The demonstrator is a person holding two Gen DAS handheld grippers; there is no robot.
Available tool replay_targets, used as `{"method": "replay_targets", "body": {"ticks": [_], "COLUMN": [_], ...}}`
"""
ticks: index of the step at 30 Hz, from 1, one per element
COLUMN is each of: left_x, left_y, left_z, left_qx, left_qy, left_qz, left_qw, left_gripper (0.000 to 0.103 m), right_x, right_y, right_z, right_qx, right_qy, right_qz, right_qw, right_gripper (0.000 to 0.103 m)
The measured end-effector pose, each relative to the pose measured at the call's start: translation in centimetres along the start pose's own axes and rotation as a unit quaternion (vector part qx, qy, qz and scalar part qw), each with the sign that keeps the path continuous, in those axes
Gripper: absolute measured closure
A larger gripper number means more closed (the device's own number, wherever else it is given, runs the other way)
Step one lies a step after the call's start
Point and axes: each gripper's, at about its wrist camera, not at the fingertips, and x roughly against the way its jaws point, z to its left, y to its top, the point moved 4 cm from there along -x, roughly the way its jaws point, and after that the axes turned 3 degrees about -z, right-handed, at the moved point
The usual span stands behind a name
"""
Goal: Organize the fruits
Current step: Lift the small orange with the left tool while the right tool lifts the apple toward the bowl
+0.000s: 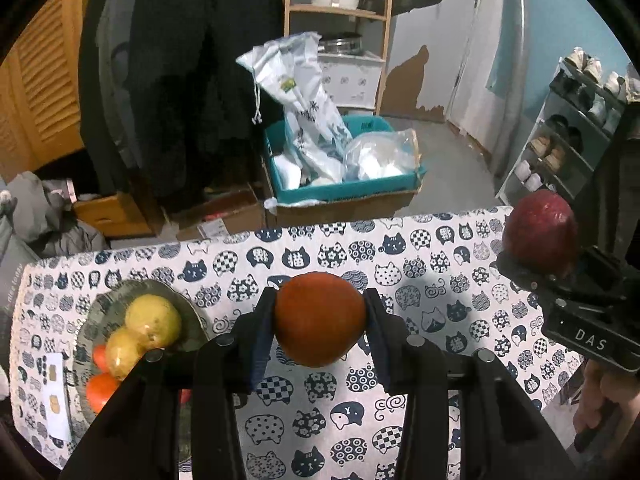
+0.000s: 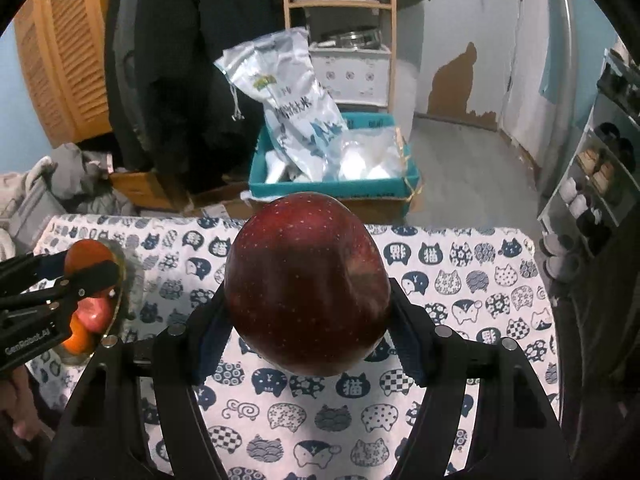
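Observation:
My left gripper [image 1: 320, 320] is shut on an orange fruit [image 1: 318, 318], held above the cat-print tablecloth [image 1: 420, 280]. In the right wrist view that same orange fruit [image 2: 86, 258] shows at the far left between the left gripper's fingers [image 2: 94, 274]. My right gripper [image 2: 308, 316] is shut on a large dark red apple [image 2: 306, 284], also lifted off the cloth. The red apple [image 1: 540, 232] appears at the right edge of the left wrist view. A glass plate [image 1: 104, 308] at the table's left holds two yellow fruits [image 1: 154, 318] and some orange ones [image 1: 100, 390].
A white card [image 1: 56, 396] lies left of the plate. Beyond the table's far edge stand a teal box of white bags [image 1: 340, 160], cardboard boxes, a wooden shelf [image 1: 336, 12] and a shoe rack [image 1: 568, 128] at the right. A person's hand [image 1: 608, 396] grips the right tool.

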Motion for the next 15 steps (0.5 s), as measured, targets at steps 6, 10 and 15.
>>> {"method": "replay_targets", "body": {"ticks": [6, 10, 15], "left_x": [2.0, 3.5, 5.1], "left_y": [0.5, 0.9, 1.1], "left_z": [-0.1, -0.1, 0.3], "left_qx": [-0.005, -0.008, -0.005], "left_qy": [-0.005, -0.007, -0.009], "left_qz": [-0.020, -0.033, -0.046], "left_qw": [0.9998, 0.9994, 0.9989], "left_gripper": [0.060, 0.060, 0.060], "right_x": [2.6, 4.1, 5.8], "right_y": [0.7, 1.0, 1.3], "right_z": [0.6, 1.4, 2.5], "right_qx": [0.008, 0.014, 0.022], "right_qy": [0.005, 0.014, 0.027], "right_qz": [-0.023, -0.035, -0.049], "right_qw": [1.000, 0.999, 0.998], "right_gripper": [0.032, 0.032, 0.032]}}
